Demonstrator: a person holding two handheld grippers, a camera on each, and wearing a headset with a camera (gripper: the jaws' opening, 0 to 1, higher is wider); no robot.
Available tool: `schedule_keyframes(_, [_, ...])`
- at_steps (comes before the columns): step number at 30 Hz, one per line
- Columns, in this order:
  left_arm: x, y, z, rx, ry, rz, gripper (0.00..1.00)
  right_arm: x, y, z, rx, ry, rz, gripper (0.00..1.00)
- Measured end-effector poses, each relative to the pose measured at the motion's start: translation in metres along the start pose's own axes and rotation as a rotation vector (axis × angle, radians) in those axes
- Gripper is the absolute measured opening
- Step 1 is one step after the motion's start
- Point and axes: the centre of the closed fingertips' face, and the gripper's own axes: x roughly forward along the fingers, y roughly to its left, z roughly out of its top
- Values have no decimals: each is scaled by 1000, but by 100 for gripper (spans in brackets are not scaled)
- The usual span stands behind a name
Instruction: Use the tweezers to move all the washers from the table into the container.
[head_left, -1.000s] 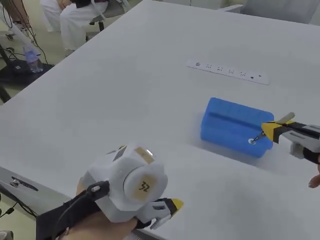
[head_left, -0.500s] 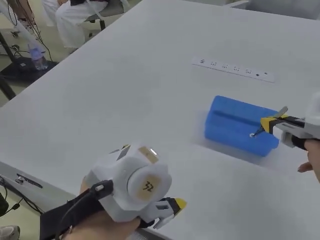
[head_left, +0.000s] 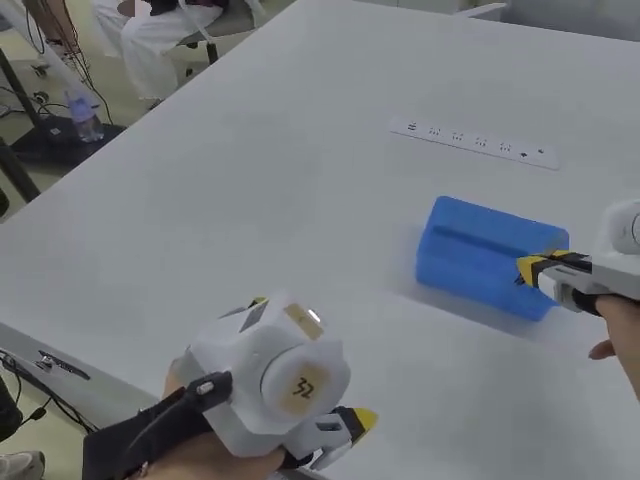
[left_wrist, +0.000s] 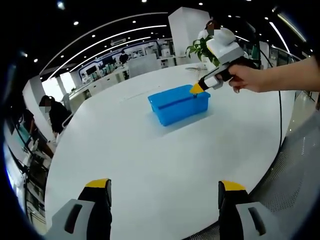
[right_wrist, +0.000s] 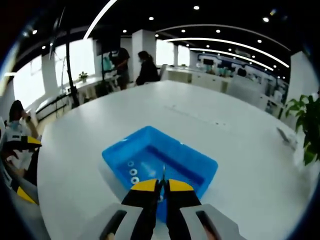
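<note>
A: White table (head_left: 250, 200), blue container (head_left: 470, 272) toward its far side. The left gripper (left_wrist: 165, 184) sits low, jaws wide apart, empty.
B: And the right gripper (right_wrist: 161, 186)?
A: Pinched nearly closed on the tweezers (right_wrist: 163, 175), tips over the container's near edge. Three washers (right_wrist: 133, 172) lie inside. Can't tell if one's in the tips.
B: Risk?
A: Letting go too close to the rim. A washer could bounce out onto the table.
</note>
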Motion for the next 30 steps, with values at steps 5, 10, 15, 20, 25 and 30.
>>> schedule_keyframes(5, [0, 0, 0, -1, -1, -1, 90, -1, -1, 1, -3, -11, 1, 2])
schedule_keyframes(10, [0, -1, 1, 3, -2, -5, 88, -1, 0, 1, -3, -7, 5, 2])
schedule_keyframes(15, [-2, -4, 3, 12, -10, -15, 82, 1, -1, 1, -3, 10, 13, 3])
schedule_keyframes(20, [-6, -14, 15, 11, -63, -77, 71, -14, 6, 20, -17, -55, 31, 3])
schedule_keyframes(25, [-9, -22, 22, 12, -76, -126, 60, -35, 11, 33, -39, -98, 52, 2])
schedule_keyframes(30, [-19, -27, 44, 32, -129, -181, 46, -60, 24, 37, -48, -131, 93, 2])
